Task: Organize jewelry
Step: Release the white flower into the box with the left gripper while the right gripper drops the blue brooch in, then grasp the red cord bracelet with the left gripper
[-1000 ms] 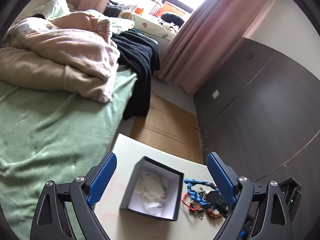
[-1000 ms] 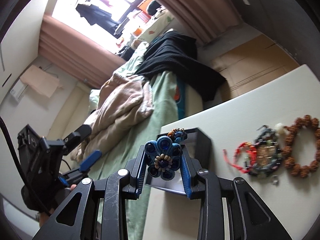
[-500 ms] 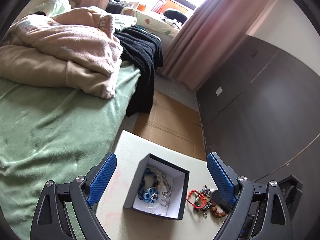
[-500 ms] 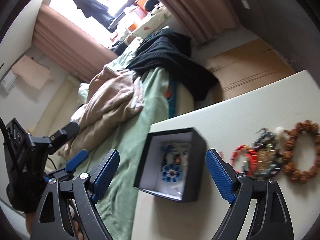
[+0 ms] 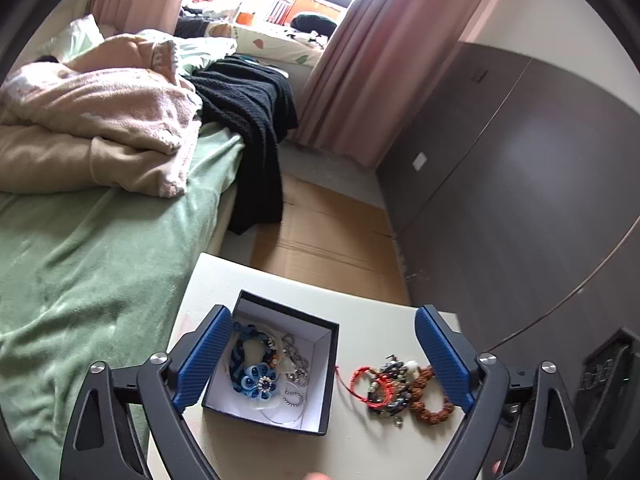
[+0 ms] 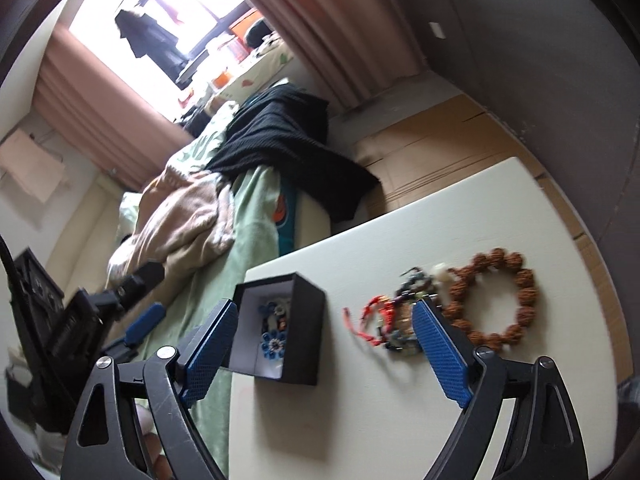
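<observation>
A black jewelry box [image 5: 326,376] with a white inside sits on the white table [image 5: 280,288]. It holds a blue flower bracelet [image 5: 256,378] and a silver chain [image 5: 296,360]. To its right lie a red cord bracelet [image 5: 372,384], a dark mixed-bead bracelet [image 5: 394,396] and a brown bead bracelet [image 5: 430,404]. My left gripper [image 5: 320,360] is open and empty above the box. My right gripper [image 6: 324,344] is open and empty, over the box [image 6: 304,328] and the red cord bracelet [image 6: 372,316]. The brown bead bracelet [image 6: 496,296] lies right of it.
A bed with a green sheet [image 5: 80,264], beige blankets [image 5: 92,120] and a black knit garment [image 5: 256,128] stands left of the table. Cardboard [image 5: 328,236] covers the floor beyond. A dark wardrobe [image 5: 520,184] rises on the right. The left gripper's body [image 6: 80,320] shows in the right wrist view.
My right gripper opened and let the blue flower bracelet drop into the box, then drew back toward the loose bracelets. My left gripper has stayed open and shifted slightly.
</observation>
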